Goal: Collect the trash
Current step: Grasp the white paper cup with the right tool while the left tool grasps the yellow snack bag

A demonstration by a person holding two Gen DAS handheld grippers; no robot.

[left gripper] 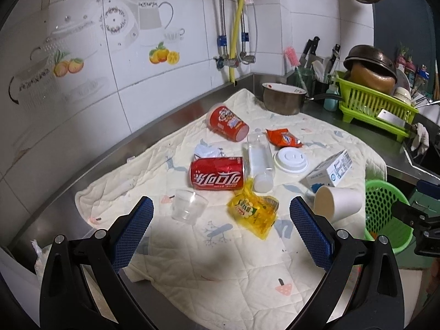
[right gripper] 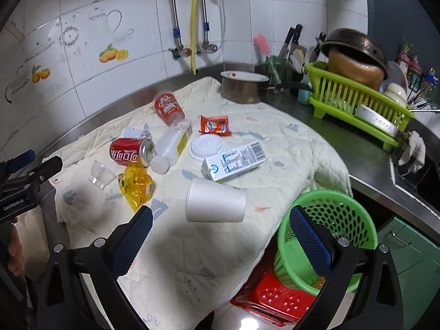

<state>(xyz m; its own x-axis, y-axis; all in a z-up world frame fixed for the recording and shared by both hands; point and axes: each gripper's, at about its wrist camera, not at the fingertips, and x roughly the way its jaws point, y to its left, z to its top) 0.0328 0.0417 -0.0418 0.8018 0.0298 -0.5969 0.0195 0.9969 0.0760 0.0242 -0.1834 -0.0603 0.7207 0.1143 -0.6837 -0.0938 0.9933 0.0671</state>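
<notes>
Trash lies on a quilted cloth (left gripper: 220, 258) on the steel counter: a red cola can (left gripper: 217, 176) (right gripper: 132, 151), a yellow wrapper (left gripper: 254, 209) (right gripper: 136, 184), a clear plastic cup (left gripper: 188, 206) (right gripper: 101, 174), a clear bottle (left gripper: 260, 162) (right gripper: 172, 145), a white lid (left gripper: 292, 159), a milk carton (right gripper: 233, 161), a white paper cup (right gripper: 216, 200) (left gripper: 338, 202), a red cup (left gripper: 227, 122) and an orange wrapper (left gripper: 283, 138). A green basket (right gripper: 327, 239) (left gripper: 385, 214) stands off the counter's edge. My left gripper (left gripper: 221, 206) is open above the cloth. My right gripper (right gripper: 221, 214) is open near the paper cup.
A metal pot (left gripper: 283, 99) stands at the cloth's far corner. A green dish rack (left gripper: 376, 104) with pans sits at the right by the sink. A red stool (right gripper: 275, 299) is under the basket. The tiled wall with pipes is behind.
</notes>
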